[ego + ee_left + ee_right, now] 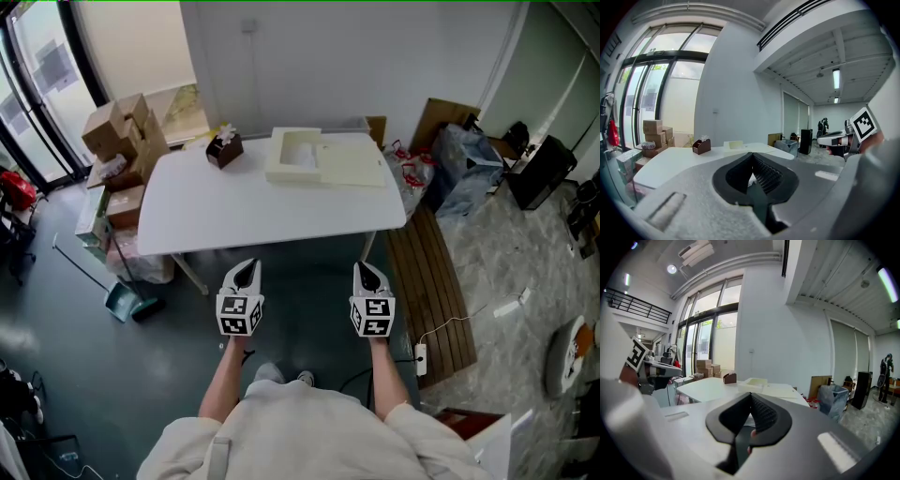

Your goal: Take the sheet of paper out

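White table (234, 211): spreads across the middle of the head view, far edge by the wall, near edge just ahead of both grippers.
Cardboard boxes (122, 131): stacked off the table's left end, well clear of the job.
Cream box (295, 159): sits at the far side of the table, flat flap (354, 167) lying open to its right. Looks light and unanchored, so likely to skid or tip if tugged from one side with nothing bracing it.
Sheet of paper (302, 153): seems to be the paler patch down in the box's well, not yet touched; too small to be sure. Thin, so easily creased or torn by a hard pinch, or missed altogether by pads sliding over it.
Left gripper (246, 272): short of the table edge, jaws closed together, nothing between them.
Right gripper (369, 274): level with its partner, jaws fully closed, likewise empty. Must open before any pick, or just shoves the paper about.
Brown tissue holder (224, 149): left of the box, near enough to get clipped on a wide reach from the left.
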`<act>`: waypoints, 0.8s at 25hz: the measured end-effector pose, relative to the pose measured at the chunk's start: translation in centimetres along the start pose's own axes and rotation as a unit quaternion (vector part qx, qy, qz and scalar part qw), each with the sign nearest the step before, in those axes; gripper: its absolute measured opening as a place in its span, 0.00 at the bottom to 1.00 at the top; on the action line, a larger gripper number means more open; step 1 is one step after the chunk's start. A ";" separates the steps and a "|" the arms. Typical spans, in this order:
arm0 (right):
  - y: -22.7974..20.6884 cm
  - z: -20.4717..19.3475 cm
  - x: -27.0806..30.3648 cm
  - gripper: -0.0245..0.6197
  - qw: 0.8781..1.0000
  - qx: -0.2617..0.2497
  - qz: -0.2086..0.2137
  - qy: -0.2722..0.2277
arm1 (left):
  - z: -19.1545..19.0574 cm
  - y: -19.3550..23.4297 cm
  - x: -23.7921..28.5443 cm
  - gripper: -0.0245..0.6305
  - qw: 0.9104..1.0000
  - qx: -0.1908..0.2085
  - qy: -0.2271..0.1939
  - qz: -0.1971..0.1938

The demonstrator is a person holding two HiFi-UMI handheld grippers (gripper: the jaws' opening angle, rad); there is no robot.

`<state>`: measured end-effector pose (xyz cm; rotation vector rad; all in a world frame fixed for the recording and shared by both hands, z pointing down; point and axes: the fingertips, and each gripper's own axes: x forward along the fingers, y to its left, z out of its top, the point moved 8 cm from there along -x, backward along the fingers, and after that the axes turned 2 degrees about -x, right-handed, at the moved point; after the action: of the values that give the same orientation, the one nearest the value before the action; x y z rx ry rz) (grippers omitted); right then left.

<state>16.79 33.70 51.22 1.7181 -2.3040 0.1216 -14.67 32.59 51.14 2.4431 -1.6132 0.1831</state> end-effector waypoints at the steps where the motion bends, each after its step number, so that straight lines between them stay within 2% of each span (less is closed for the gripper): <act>1: -0.2 -0.2 0.2 0.04 1.000 0.001 0.001 0.001 | -0.1 -0.2 0.2 0.04 1.000 -0.001 0.001 0.000; 10: -1.8 -0.8 3.2 0.04 1.000 0.005 0.004 0.013 | -0.7 0.1 4.3 0.04 1.000 -0.004 0.013 -0.011; 20: -4.2 0.6 10.9 0.04 1.000 0.003 -0.019 0.023 | 1.1 3.7 13.5 0.04 0.999 -0.004 0.011 -0.038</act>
<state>17.79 22.23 53.05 1.7425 -2.2408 0.1594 -12.71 18.82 53.34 2.4831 -1.5056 0.1908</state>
